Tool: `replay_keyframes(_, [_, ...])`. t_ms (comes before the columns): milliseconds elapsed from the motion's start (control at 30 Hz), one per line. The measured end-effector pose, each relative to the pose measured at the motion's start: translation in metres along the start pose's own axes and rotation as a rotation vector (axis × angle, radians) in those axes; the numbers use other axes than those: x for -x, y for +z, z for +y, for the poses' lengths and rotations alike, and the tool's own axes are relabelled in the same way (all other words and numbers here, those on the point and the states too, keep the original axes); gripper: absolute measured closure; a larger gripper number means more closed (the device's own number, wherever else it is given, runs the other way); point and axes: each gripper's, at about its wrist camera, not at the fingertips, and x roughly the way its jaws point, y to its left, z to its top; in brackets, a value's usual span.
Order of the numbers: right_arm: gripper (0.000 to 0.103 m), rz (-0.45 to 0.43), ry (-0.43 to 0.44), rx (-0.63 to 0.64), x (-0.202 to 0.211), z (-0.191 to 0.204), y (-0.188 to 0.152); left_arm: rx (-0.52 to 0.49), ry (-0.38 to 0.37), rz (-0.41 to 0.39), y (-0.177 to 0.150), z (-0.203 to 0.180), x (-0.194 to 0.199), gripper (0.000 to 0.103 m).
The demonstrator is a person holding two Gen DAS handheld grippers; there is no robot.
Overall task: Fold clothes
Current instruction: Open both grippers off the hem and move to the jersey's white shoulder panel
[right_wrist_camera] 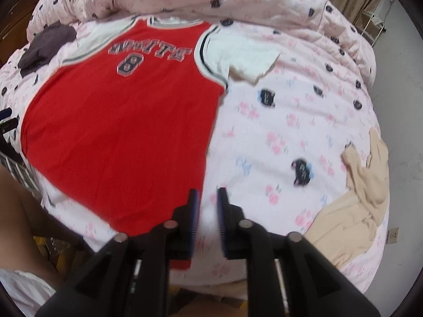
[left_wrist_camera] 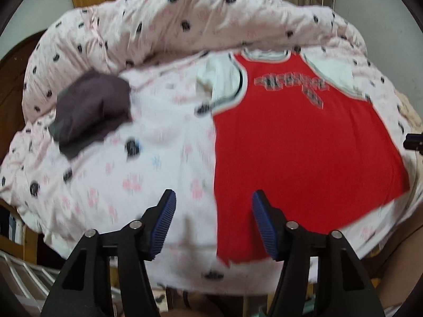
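Two claws hover over a bed [left_wrist_camera: 148,163] covered in a pink flowered sheet, neither one holding anything. The left claw [left_wrist_camera: 213,211] is spread wide, its blue ribbed pads [left_wrist_camera: 166,219] well apart; the left edge of a red jersey [left_wrist_camera: 298,142] runs up between its fingers, so the right finger sits over the red cloth and the left one over bare sheet. The jersey lies flat, its hem nearest the claw and its neck farthest ahead, with white sleeves [left_wrist_camera: 219,76] showing at both shoulders. Ahead and to the left of this claw, well apart from the jersey, a dark grey garment [left_wrist_camera: 90,108] lies crumpled on the sheet, and behind everything a bunched quilt [left_wrist_camera: 185,18] in the same print is heaped up.

The right claw [right_wrist_camera: 208,206] has only a narrow gap between its pads. It hangs over the jersey's [right_wrist_camera: 119,121] lower right corner, the left finger above the red fabric and the right one above the sheet; whether either touches is not clear through the blur. Off to the right of this claw, a beige garment [right_wrist_camera: 359,200] lies rumpled near the bed's edge.
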Motion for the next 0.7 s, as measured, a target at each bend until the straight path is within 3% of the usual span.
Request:
replay_keyframes(33, [0.076, -0.016, -0.001, -0.001, 0.002, -0.001, 0.005, 0.001, -0.005, -0.015, 0.009, -0.001, -0.001, 0.045])
replay_keyframes(333, [0.075, -0.170, 0.065, -0.117, 0.004, -0.025, 0.073, 0.054, 0.002, -0.189, 0.088, 0.005, -0.038, 0.034])
replay_keyframes(433, [0.068, -0.195, 0.078, -0.182, -0.006, -0.038, 0.093, 0.124, -0.024, -0.193, 0.099, 0.023, -0.059, 0.034])
replay_keyframes(700, [0.068, -0.190, 0.101, -0.223, -0.044, -0.048, 0.132, 0.203, -0.074, -0.181, 0.114, 0.049, -0.110, 0.034])
